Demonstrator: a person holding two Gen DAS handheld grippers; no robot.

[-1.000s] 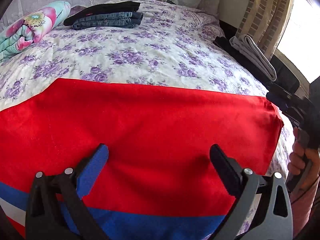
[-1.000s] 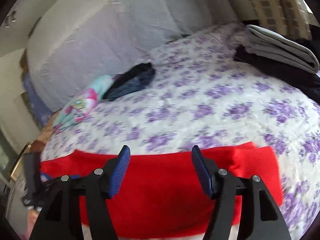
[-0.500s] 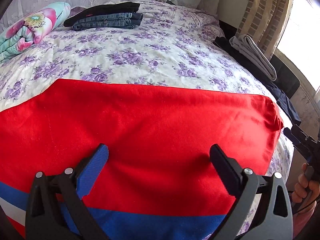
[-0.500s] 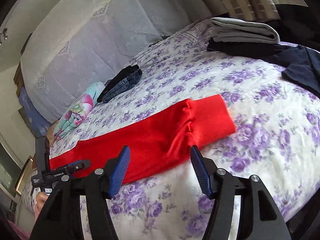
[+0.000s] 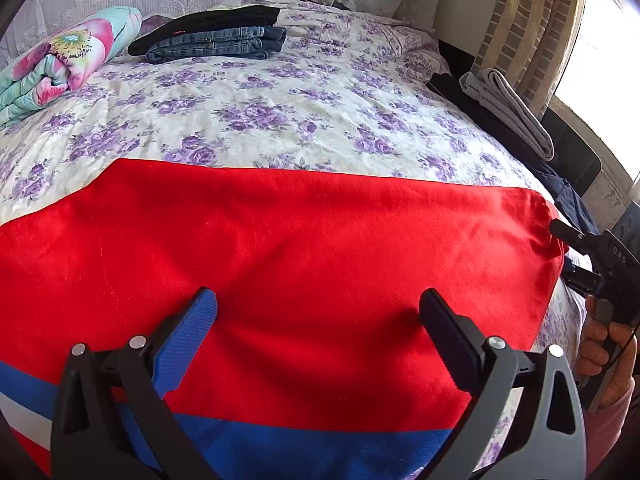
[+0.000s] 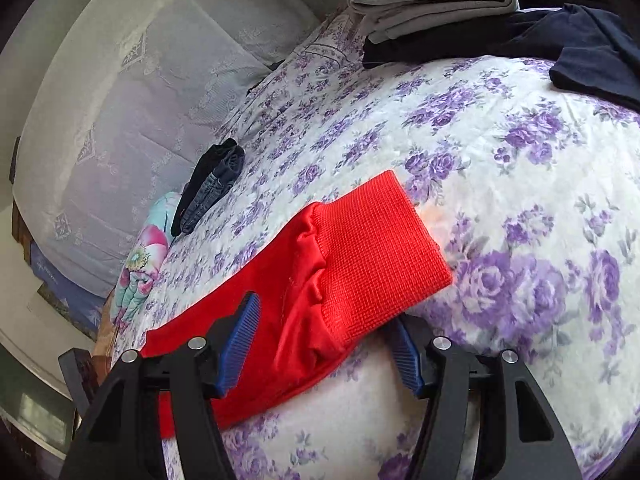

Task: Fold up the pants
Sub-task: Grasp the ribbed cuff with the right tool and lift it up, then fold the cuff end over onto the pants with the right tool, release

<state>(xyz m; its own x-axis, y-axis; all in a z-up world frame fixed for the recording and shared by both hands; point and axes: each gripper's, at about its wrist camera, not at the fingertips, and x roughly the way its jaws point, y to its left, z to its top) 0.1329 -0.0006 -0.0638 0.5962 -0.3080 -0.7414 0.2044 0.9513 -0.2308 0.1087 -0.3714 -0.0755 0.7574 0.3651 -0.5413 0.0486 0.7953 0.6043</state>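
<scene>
Folded jeans and a floral roll are seen at eleven o'clock on the bed, grey folded cloth at two o'clock. The red pants are spread below. The left gripper is held apart above them; the right gripper, also apart, straddles the ribbed cuff near the bed's edge.

The pants lie flat across the near part of the bed. Behind them, toward the headboard, a stack of folded jeans sits right of a rolled blanket. A folded towel rests on what may be folded clothes at the bed's right edge.
</scene>
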